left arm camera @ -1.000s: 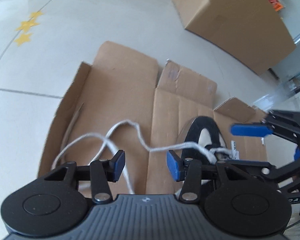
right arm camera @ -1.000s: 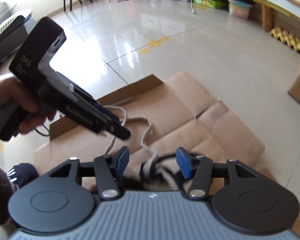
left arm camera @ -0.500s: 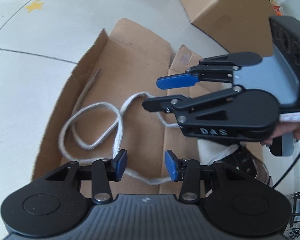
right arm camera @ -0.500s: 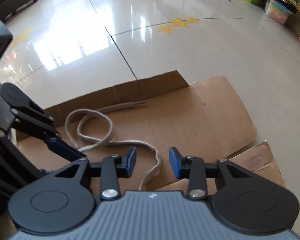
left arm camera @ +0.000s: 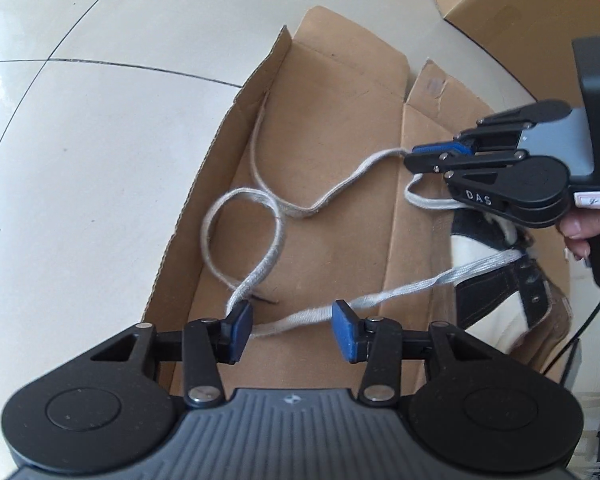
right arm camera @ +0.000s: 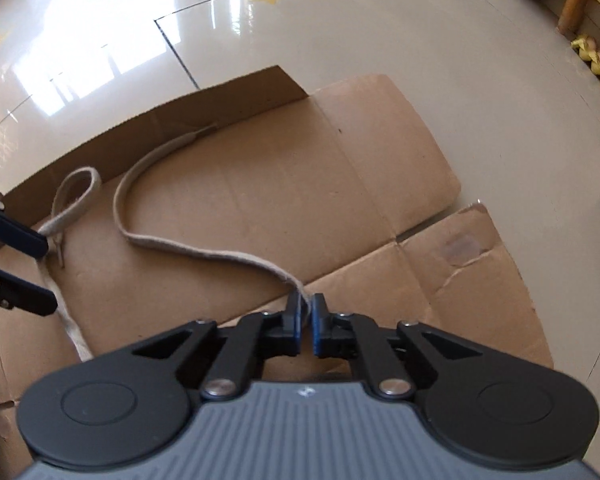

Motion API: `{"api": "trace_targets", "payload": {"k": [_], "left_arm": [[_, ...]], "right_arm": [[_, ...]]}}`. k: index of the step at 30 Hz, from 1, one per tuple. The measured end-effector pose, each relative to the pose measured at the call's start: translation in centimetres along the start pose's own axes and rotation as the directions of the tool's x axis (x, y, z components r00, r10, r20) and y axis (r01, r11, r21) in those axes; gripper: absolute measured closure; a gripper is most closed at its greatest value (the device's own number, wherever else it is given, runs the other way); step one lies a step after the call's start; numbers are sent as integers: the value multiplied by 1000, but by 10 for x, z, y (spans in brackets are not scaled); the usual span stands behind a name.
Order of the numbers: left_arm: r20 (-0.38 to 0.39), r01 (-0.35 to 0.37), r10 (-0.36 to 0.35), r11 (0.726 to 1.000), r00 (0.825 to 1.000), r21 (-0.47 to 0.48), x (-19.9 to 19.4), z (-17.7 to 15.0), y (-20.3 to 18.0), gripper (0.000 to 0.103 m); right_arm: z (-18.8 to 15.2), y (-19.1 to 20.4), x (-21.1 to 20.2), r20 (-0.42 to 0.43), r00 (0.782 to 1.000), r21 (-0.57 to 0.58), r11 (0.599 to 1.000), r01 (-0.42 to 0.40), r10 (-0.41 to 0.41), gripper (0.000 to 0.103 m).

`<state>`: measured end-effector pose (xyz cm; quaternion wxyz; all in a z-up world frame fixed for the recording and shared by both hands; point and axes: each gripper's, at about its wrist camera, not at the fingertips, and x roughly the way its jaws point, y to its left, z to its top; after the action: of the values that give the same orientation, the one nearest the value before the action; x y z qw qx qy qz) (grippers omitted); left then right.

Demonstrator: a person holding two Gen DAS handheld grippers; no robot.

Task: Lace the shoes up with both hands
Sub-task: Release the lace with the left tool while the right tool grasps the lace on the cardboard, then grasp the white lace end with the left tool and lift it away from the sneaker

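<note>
A black and white shoe (left arm camera: 496, 292) lies on flattened cardboard (left arm camera: 340, 120) at the right of the left wrist view. Two grey-white lace (left arm camera: 260, 216) strands leave it. One strand runs between the blue pads of my left gripper (left arm camera: 292, 332), which is open, then curls into a loop. The other strand rises to my right gripper (left arm camera: 420, 156), which is shut on it above the shoe. In the right wrist view the right gripper (right arm camera: 306, 320) pinches the lace (right arm camera: 204, 250), whose tail snakes across the cardboard. The left gripper (right arm camera: 44, 276) shows open at the left edge.
The cardboard sheet (right arm camera: 380, 184) has a raised flap (right arm camera: 160, 128) along its far side. A closed brown box (left arm camera: 520, 12) stands on the glossy tiled floor (left arm camera: 100, 160) beyond it. A hand (left arm camera: 584, 228) holds the right gripper's handle.
The right gripper went from open to shut on a lace strand and drew it up and to the right. The left gripper dropped closer to the other strand, still open.
</note>
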<state>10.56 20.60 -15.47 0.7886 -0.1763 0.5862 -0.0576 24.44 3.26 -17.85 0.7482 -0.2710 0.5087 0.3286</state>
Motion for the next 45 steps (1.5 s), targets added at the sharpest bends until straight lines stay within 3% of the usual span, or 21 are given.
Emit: {"api": "trace_targets", "payload": {"k": [2,4,5,8,12,16,23,24,26,27,29,33,37,45], "left_arm": [[37,20,-21,1000,999,22,-11,8,-7,58],[75,11,-14,999,997,32,-17,19,-11,54],[94,-6,3,999,996,35,-16,26,-11,54],[144,-72,65,996,987,44,-13,45,-11,54],[149,-173,163,984,975,53,10,61,-5,54],[138,-146,138,988,981,49,28,64,-5,61],[148,-161,149,984,978,77,46,69,-14,66],[154,-171,154,980,976,99,46,69,-15,73],[171,-194,166,967,971,168,48,68,-19,96],[169,-172,132,953,977,249,50,66,-23,103],[159,-139,97,949,982,281,52,64,-28,103],[174,-166,119,943,978,289,54,67,-32,101],[189,-193,141,935,972,296,57,71,-36,87],[220,-231,165,918,961,321,63,78,-45,86]], "right_arm": [[-5,-5,-5,20,999,35,999,-30,29,90],[-12,-9,-13,49,998,58,997,-50,47,74],[-14,-9,-16,60,997,56,997,-51,47,72],[-21,-4,-25,99,994,36,998,-51,47,71],[-20,5,-27,108,993,9,998,-57,56,67],[-23,8,-29,115,991,3,998,-64,64,67],[-27,8,-38,131,989,7,998,-68,67,66],[-27,8,-40,135,989,8,998,-67,65,65],[-29,7,-43,140,988,11,998,-66,64,64],[-30,6,-45,142,988,13,998,-67,65,63],[-31,6,-47,145,987,17,998,-67,64,62],[-35,4,-51,151,987,27,997,-65,61,60],[-37,3,-53,155,986,33,997,-67,61,60],[-38,4,-58,164,985,34,997,-66,59,58]]}}
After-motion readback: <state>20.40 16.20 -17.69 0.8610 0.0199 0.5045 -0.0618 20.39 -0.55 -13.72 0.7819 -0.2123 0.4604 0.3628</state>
